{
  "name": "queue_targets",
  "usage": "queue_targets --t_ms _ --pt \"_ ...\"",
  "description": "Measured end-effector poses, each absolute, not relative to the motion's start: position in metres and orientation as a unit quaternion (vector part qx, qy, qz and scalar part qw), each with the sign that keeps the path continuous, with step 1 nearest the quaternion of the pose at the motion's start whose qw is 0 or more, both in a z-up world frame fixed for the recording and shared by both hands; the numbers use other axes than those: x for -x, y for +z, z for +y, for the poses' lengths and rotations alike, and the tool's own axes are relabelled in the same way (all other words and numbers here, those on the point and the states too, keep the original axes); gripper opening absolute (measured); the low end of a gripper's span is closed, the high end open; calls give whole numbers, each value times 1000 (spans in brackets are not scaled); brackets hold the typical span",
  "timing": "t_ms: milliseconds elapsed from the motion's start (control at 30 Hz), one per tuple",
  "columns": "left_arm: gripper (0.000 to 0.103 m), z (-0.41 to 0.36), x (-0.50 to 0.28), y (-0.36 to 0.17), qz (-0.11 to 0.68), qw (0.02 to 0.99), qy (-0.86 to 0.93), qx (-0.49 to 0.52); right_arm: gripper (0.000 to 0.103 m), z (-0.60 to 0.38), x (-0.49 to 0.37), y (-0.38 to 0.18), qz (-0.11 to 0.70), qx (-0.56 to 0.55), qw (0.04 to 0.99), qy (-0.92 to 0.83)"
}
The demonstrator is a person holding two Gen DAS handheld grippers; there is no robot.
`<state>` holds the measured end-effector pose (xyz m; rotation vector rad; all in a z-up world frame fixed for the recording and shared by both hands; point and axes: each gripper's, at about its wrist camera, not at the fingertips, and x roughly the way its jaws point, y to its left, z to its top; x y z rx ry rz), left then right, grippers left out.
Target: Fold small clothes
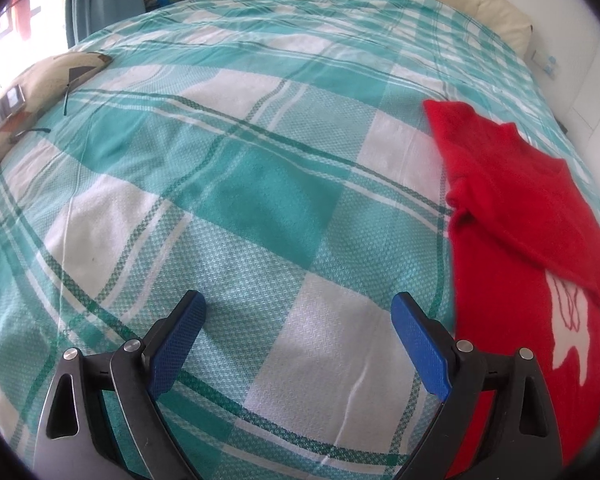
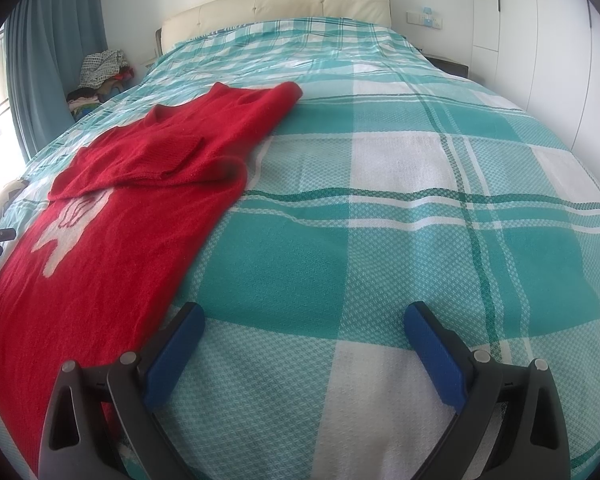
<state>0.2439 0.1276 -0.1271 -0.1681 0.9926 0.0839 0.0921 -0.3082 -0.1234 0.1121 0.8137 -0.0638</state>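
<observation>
A small red knitted sweater (image 1: 512, 240) with a white figure on its front lies flat on the teal and white checked bedspread (image 1: 260, 184), both sleeves folded across the chest. In the right wrist view the sweater (image 2: 112, 216) lies at the left. My left gripper (image 1: 300, 308) is open and empty above the bedspread, just left of the sweater's lower edge. My right gripper (image 2: 304, 320) is open and empty above the bedspread (image 2: 400, 200), just right of the sweater's lower edge, its left finger next to the hem.
A cream headboard (image 2: 276, 4) stands at the far end of the bed. A patterned pillow (image 1: 28, 92) with a small device on it lies at the bed's left edge. A pile of clothes (image 2: 100, 76) sits beside blue curtains (image 2: 56, 48). White wardrobe doors (image 2: 548, 40) stand at right.
</observation>
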Motion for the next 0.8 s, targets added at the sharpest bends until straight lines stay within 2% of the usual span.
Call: queue_targets --t_ms 800 --pt "97 124 -244 -130 483 872 42 66 99 -308 -90 -122 392 -60 918 -28"
